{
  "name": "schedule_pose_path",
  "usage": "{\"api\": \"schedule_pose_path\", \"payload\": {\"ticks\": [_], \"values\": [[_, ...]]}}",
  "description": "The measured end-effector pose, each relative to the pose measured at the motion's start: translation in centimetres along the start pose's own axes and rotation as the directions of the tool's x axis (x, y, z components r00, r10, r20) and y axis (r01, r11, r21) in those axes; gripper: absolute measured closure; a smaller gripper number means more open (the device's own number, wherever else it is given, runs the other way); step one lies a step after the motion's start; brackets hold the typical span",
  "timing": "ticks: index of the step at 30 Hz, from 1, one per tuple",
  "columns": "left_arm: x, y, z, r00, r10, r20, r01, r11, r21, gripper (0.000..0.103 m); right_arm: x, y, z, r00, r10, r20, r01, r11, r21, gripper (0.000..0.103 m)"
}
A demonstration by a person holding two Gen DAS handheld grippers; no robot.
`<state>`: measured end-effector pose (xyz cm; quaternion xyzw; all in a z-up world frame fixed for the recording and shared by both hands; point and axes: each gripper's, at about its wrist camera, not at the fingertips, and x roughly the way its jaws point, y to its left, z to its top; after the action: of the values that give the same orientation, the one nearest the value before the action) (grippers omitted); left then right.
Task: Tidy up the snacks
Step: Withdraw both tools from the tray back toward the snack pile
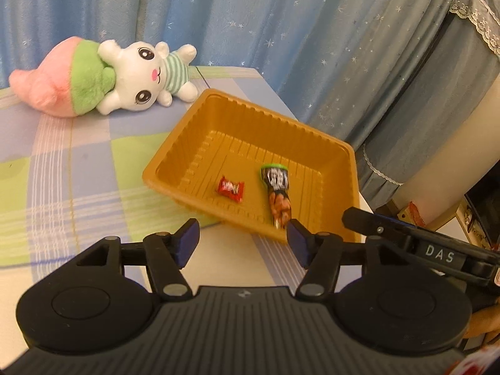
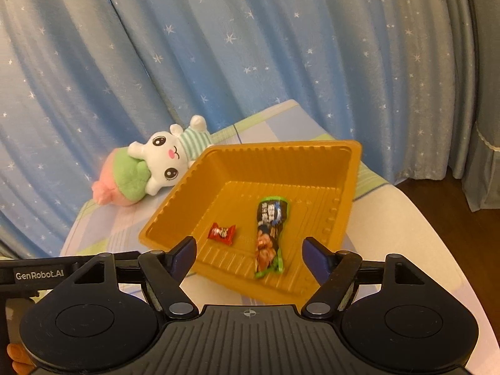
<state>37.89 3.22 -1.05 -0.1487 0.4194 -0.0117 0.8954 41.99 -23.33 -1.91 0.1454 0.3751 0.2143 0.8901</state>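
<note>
A golden plastic tray [image 1: 218,115] [image 2: 350,172] sits on the table and holds a small red candy [image 1: 230,188] [image 2: 221,233] and a long green-edged snack packet [image 1: 277,193] [image 2: 269,234]. My left gripper [image 1: 242,239] is open and empty, just in front of the tray's near rim. My right gripper [image 2: 248,251] is open and empty, above the tray's near edge, with the packet showing between its fingers. The right gripper's body shows at the right of the left wrist view [image 1: 415,243].
A plush white bunny with a pink and green body [image 1: 103,78] [image 2: 150,168] lies behind the tray on the checked tablecloth [image 1: 62,162]. Blue starred curtains [image 2: 250,47] hang behind. The table's edge and a dark wooden floor [image 2: 453,212] are at right.
</note>
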Motion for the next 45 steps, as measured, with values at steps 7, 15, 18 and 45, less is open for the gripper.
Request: {"api": "schedule_pose_path", "payload": {"ticks": [7,15,18,45], "values": [[-3.3,0.1,-3.2,1.0,0.009,-0.012,-0.009,1.0,-0.01,0.041,-3.4,0.7,-2.4,1.0,-0.005,-0.027,0.004,1.0,-0.017,0.027],[-6.7,1.3,-7.5,0.999,0.033,-0.025,-0.034,0.999,-0.03,0.04,-5.9,1.9,-5.6,0.995,-0.003,-0.096,-0.003,0.998,-0.063,0.027],[-7.8,1.8,-8.9,0.999,0.041,-0.033,-0.043,0.998,-0.041,0.041,-6.7,2.5,-6.9,0.994,-0.008,-0.112,-0.001,0.997,-0.078,0.027],[-12.7,5.1,-16.9,0.99,0.094,-0.103,-0.106,0.986,-0.125,0.039,-7.2,6.4,-14.3,0.951,0.011,-0.31,-0.076,0.977,-0.199,0.027]]}}
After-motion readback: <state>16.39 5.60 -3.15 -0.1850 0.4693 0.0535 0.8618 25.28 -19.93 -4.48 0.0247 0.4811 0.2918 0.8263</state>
